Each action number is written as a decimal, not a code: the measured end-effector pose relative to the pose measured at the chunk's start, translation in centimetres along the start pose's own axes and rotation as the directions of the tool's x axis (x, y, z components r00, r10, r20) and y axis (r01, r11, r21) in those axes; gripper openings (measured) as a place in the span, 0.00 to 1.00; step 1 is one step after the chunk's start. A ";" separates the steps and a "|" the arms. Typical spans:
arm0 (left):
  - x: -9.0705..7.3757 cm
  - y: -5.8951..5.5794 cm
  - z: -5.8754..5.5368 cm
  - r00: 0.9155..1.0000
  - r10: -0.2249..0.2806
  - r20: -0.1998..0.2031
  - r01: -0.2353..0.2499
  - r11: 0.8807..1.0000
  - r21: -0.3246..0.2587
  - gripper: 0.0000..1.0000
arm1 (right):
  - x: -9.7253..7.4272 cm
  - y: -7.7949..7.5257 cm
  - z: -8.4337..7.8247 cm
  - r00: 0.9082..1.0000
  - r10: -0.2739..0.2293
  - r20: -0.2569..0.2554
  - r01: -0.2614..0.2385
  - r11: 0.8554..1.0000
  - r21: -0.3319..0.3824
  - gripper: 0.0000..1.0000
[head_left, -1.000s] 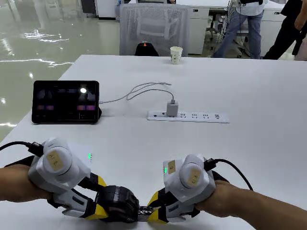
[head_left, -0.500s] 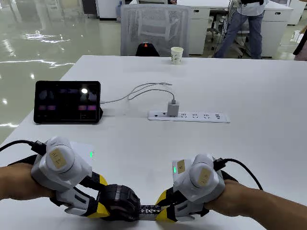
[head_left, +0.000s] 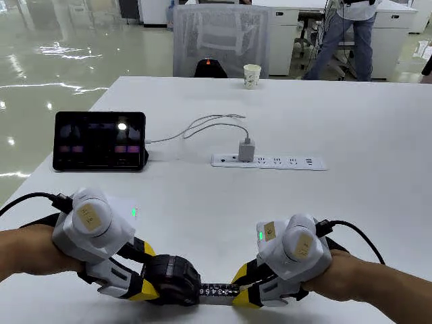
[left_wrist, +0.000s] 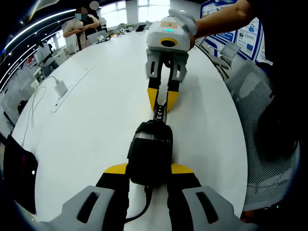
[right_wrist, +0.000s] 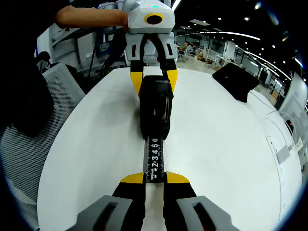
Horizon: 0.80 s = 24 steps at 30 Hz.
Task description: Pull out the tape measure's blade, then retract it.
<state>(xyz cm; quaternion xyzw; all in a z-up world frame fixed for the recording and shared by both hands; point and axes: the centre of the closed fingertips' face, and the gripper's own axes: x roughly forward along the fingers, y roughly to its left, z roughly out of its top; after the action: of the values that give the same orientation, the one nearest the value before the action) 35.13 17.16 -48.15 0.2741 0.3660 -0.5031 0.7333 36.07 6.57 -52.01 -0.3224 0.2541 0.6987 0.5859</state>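
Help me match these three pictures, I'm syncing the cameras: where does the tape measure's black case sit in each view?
Head view: the tape measure case is at the bottom edge, left of centre.
Left gripper view: the case is just below centre, between that view's own jaws.
Right gripper view: the case is above centre, beyond the blade.
Shared landmark: the tablet, at the lower left in the left gripper view and the upper right in the right gripper view.

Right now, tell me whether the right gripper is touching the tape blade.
Touching. In the right gripper view, the right gripper pinches the tape blade between its yellow fingers.
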 end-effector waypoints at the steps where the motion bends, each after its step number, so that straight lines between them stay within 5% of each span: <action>1: 0.0 0.0 0.0 1.000 0.000 -0.001 0.000 1.000 0.000 0.24 | -0.1 0.0 -0.1 1.000 -0.002 -0.002 0.002 1.000 -0.002 0.09; 24: 0.1 0.0 0.0 1.000 0.001 -0.001 -0.001 1.000 -0.011 0.24 | -2.1 -0.1 -2.5 0.999 -0.016 -0.029 0.016 1.000 -0.007 0.09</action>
<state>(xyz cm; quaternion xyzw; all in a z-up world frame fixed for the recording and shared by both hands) 35.15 17.15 -48.22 0.2705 0.3689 -0.5007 0.7349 36.80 3.39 -52.07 -0.3364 0.2574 0.6902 0.5866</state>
